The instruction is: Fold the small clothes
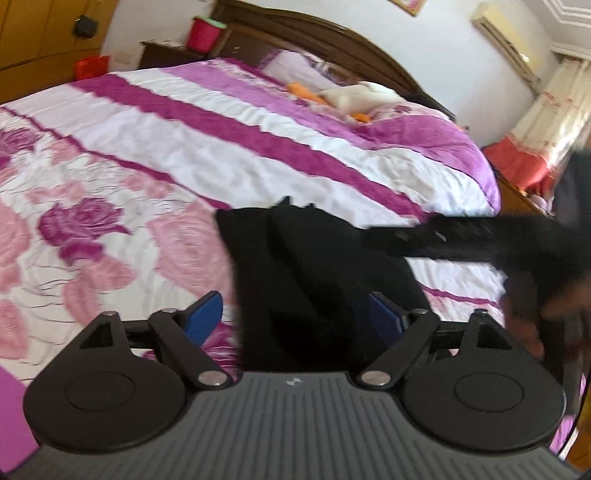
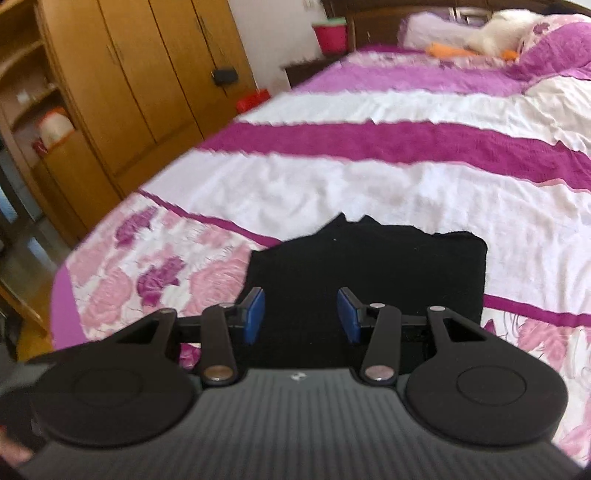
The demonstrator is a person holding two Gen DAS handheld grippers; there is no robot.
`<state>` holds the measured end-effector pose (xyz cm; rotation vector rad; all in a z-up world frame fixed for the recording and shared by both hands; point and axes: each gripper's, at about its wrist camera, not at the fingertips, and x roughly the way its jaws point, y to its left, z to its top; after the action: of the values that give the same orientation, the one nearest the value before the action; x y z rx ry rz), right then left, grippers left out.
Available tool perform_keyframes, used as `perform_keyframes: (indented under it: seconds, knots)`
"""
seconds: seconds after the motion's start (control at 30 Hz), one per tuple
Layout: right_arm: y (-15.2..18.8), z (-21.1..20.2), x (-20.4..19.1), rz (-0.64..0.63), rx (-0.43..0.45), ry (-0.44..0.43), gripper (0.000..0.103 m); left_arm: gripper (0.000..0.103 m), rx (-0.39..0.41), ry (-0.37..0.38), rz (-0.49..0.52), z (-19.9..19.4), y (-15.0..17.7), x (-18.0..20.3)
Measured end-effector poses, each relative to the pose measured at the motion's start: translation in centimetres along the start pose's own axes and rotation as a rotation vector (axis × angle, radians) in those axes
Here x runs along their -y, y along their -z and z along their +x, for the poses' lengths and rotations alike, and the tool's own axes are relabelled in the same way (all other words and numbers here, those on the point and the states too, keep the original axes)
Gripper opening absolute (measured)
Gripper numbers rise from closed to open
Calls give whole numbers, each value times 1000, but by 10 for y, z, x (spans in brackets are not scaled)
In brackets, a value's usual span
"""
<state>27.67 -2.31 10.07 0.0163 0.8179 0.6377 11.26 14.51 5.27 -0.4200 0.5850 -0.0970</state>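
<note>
A small black garment (image 1: pixel 314 273) lies folded on the pink and white floral bedspread (image 1: pixel 110 221). My left gripper (image 1: pixel 295 321) is open, its blue pads (image 1: pixel 203 317) wide apart over the garment's near edge. My right gripper (image 1: pixel 424 240) reaches in from the right over the garment's right side. In the right wrist view the garment (image 2: pixel 369 266) lies as a dark rectangle just ahead, and my right gripper (image 2: pixel 301 314) is open with its blue pads (image 2: pixel 255 314) apart above its near edge.
The bed's dark wooden headboard (image 1: pixel 314 33) stands at the far end, with pillows and a white and orange soft toy (image 1: pixel 354 96). A wooden wardrobe (image 2: pixel 129 92) stands left of the bed. A red bin (image 2: pixel 330 35) sits on a nightstand.
</note>
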Motion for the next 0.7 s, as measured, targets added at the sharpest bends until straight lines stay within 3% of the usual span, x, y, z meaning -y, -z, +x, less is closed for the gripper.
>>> perform_keyframes:
  seconds: [0.23,0.5,0.7]
  knots:
    - [-35,53,-5,60,-197,50,47,73,-41,100,-6,19,9,8]
    - [-51,108,-26,-31,-287,213,46,73,-65,90,-53,39,16,-5]
    - [-51,127,-40,-89,-307,252,63,67,-50,117,-45,46,18,-7]
